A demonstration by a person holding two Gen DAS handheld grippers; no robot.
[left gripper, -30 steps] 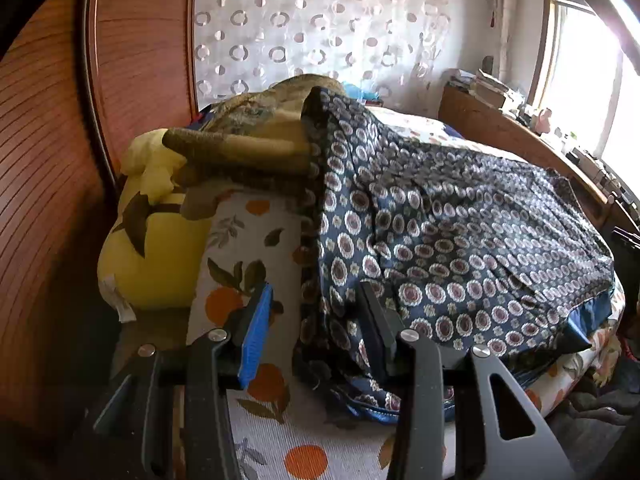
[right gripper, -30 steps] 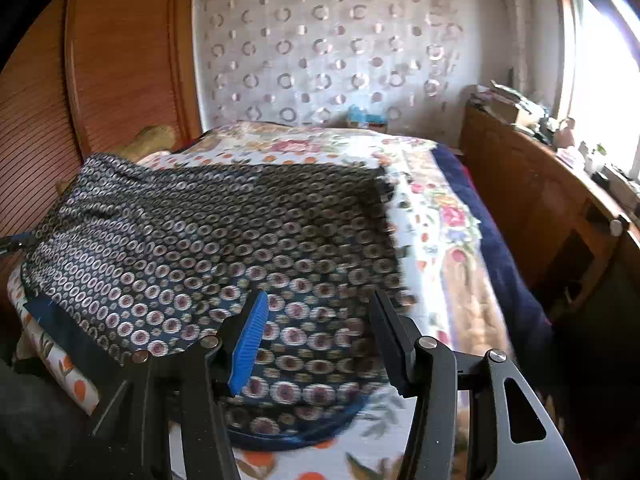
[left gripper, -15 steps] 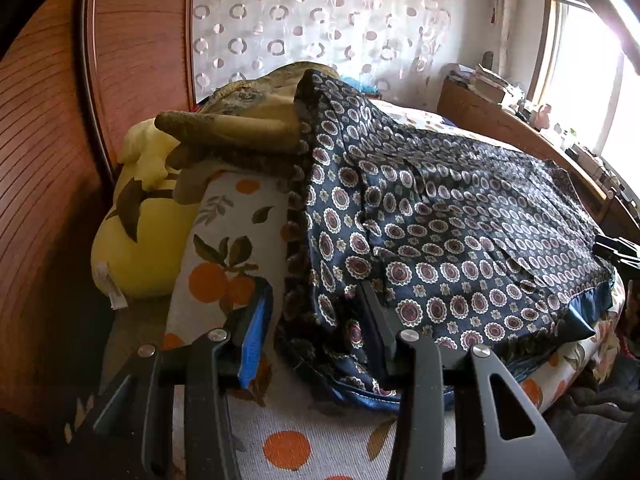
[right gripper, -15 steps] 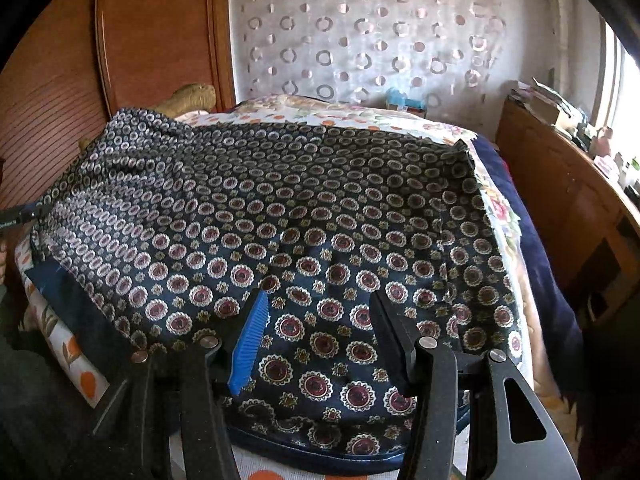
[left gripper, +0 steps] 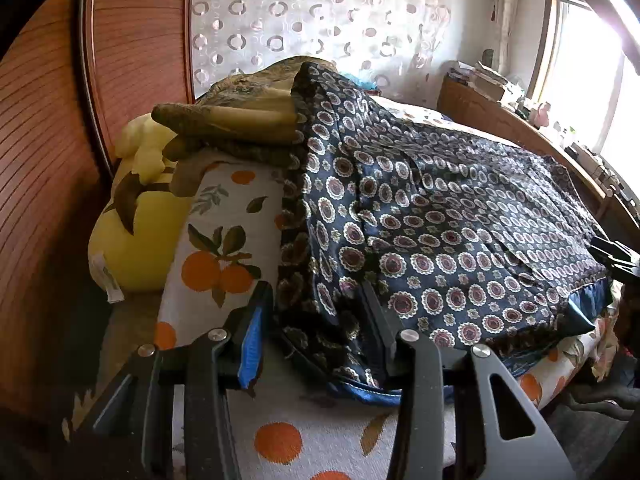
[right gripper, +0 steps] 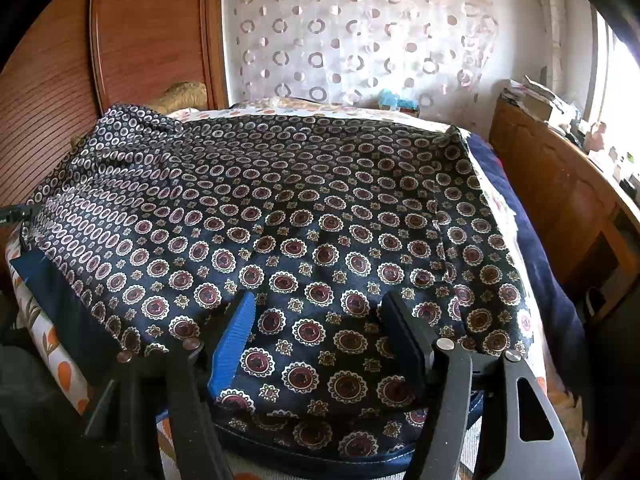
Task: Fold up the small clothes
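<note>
On the bed's orange-print sheet (left gripper: 224,256), the navy medallion-print silky garment (right gripper: 304,216) lies spread, not yet folded. My left hand-held gripper (left gripper: 314,324) stands parted astride its corner, unclenched; my right hand-held gripper (right gripper: 320,332) is opening over its hem.

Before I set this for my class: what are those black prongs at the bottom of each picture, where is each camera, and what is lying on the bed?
The prongs are the fingers of two hand-held grippers; a person carries one in each hand, each with a camera looking along its fingers. A navy patterned garment lies spread on the orange-print bedsheet, beside a yellow pillow. The left gripper has the garment's edge between its fingers; whether it grips is unclear. The right gripper is opening over the cloth, holding nothing.
</note>
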